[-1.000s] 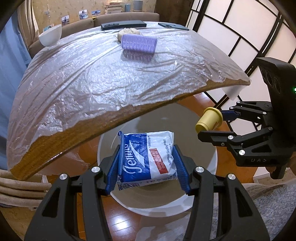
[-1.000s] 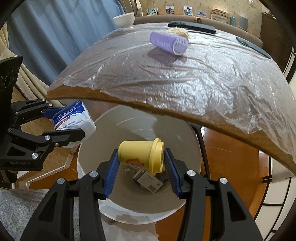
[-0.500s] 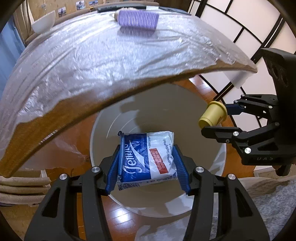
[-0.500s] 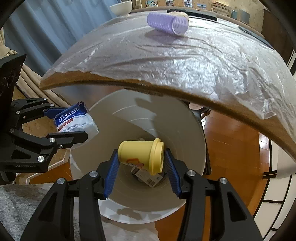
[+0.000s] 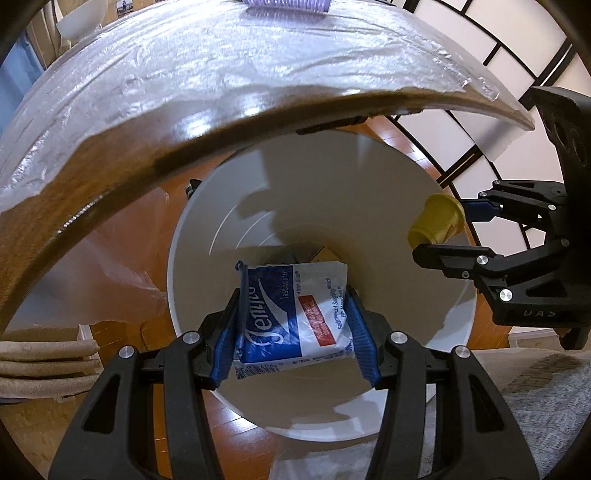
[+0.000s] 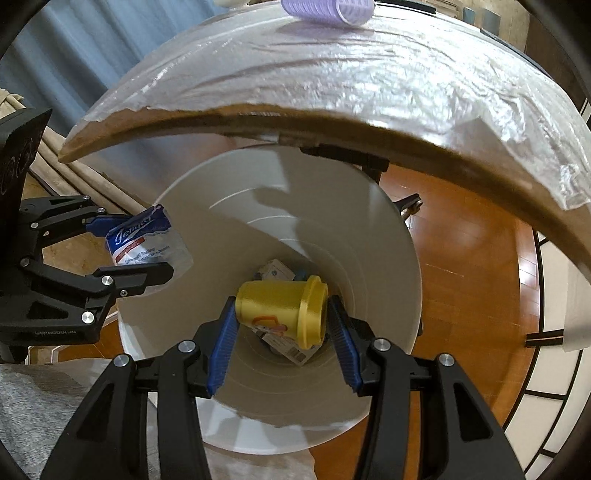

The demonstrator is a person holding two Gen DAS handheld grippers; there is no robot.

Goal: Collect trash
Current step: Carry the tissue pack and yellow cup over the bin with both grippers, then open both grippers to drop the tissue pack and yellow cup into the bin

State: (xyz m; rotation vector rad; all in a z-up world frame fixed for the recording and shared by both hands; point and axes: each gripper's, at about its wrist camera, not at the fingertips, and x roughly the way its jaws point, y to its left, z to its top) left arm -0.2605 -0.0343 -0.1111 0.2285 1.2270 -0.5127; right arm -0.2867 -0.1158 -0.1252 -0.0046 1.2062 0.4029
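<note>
Over the white bin [image 5: 192, 295], beside the table edge, both grippers hang with a load each. The left gripper [image 5: 293, 325] is clenched on a blue-and-white tissue pack [image 5: 295, 314], pads pressing its two long sides, so the soft packet sits flat and faces up, above the bin's mouth at about 6 o'clock. The right gripper [image 6: 277, 325] grasps a yellow cup [image 6: 280, 310] lying on its side, base against the left pad and rim toward 3 o'clock; it hangs over the bin's centre. Both seem held well inside the rim so that a release would likely drop them straight in.

At the bin's bottom lies earlier trash [image 6: 275, 271], cardboard packaging by the look of it, but the cup covers most of it and the print is unreadable. A purple roller [image 6: 328, 9] on the plastic-covered table [image 6: 369, 81] is cut off at 12 o'clock. A white bowl [image 5: 81, 20] shows only partly. Whether more trash is left on the table cannot be told.
</note>
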